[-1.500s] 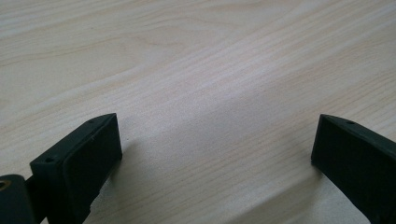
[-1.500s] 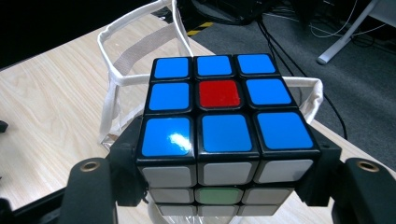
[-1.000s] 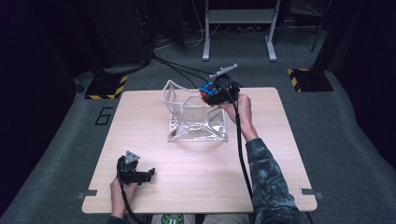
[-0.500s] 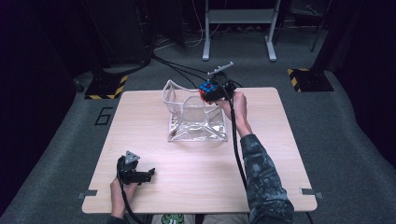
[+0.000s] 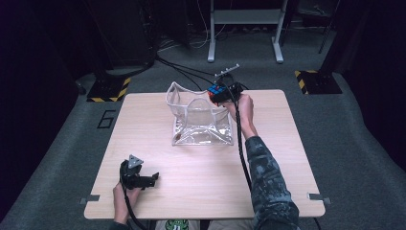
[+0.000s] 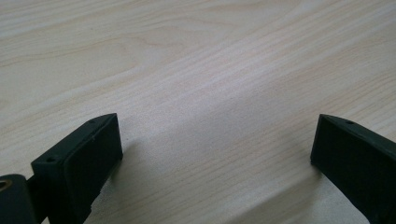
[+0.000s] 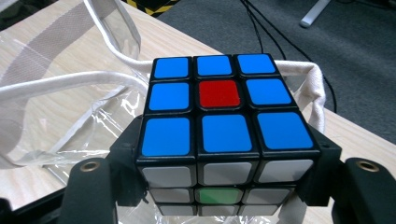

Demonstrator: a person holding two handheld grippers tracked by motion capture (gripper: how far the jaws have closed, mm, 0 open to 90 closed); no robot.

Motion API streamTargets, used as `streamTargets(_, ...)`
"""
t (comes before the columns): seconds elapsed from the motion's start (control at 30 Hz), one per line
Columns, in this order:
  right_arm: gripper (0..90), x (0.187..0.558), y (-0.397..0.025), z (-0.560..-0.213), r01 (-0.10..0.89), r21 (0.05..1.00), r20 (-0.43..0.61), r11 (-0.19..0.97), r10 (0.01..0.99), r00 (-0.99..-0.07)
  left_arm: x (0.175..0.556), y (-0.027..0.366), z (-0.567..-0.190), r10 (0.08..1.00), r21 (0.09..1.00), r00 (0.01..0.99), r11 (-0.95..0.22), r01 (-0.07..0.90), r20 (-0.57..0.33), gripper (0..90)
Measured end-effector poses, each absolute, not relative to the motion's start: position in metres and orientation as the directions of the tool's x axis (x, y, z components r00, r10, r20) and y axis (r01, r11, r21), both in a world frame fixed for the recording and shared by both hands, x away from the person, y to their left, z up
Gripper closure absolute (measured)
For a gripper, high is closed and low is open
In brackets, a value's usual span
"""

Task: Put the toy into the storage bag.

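Note:
My right gripper is shut on a puzzle cube with a mostly blue top face and a red centre square. In the high view the puzzle cube hangs at the far right rim of a clear plastic bag with white straps, which stands open in the middle of the wooden table. The bag's opening and straps lie just beyond the cube in the right gripper view. My left gripper rests low at the near left of the table, its jaws wide apart over bare wood, holding nothing.
Black cables run across the grey floor behind the table. A metal stand is at the back, and yellow-black striped marks sit on the floor at both far corners. The table's near right half is bare wood.
My right gripper has carried the cube a little to the left, closer over the bag's far right rim. The left gripper has stayed still.

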State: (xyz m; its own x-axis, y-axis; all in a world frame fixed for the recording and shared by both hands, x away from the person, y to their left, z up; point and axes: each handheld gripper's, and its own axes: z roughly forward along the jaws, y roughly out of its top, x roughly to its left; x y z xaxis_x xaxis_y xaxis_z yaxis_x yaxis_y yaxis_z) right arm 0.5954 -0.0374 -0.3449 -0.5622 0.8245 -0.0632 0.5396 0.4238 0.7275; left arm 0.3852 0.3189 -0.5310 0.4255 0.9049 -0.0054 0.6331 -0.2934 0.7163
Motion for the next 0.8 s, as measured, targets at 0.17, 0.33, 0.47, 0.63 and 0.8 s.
streamTargets(0.17, 32.7, 0.595, -0.031, -0.345, 0.534, 0.705, -0.122, 0.467, 0.821, -0.558, 0.385, 0.319, -0.531, 0.905, 0.716, 0.425, -0.292, 0.634, -0.007, 1.8)
streamTargets(0.33, 32.7, 0.595, -0.023, -0.346, 0.525, 0.69, -0.162, 0.498, 0.813, -0.56, 0.385, 0.319, -0.531, 0.905, 0.716, 0.425, -0.292, 0.634, -0.007, 1.9)
streamTargets(0.47, 32.7, 0.595, -0.017, -0.35, 0.528, 0.673, -0.169, 0.518, 0.802, -0.573, 0.385, 0.319, -0.531, 0.906, 0.718, 0.424, -0.292, 0.632, -0.005, 1.9)
streamTargets(0.63, 32.7, 0.595, -0.014, -0.351, 0.539, 0.662, -0.153, 0.52, 0.798, -0.583, 0.385, 0.319, -0.531, 0.905, 0.715, 0.425, -0.294, 0.634, -0.005, 1.8)
streamTargets(0.8, 32.6, 0.6, -0.013, -0.358, 0.558, 0.638, -0.181, 0.531, 0.808, -0.561, 0.385, 0.319, -0.531, 0.905, 0.715, 0.425, -0.293, 0.634, -0.005, 1.9)
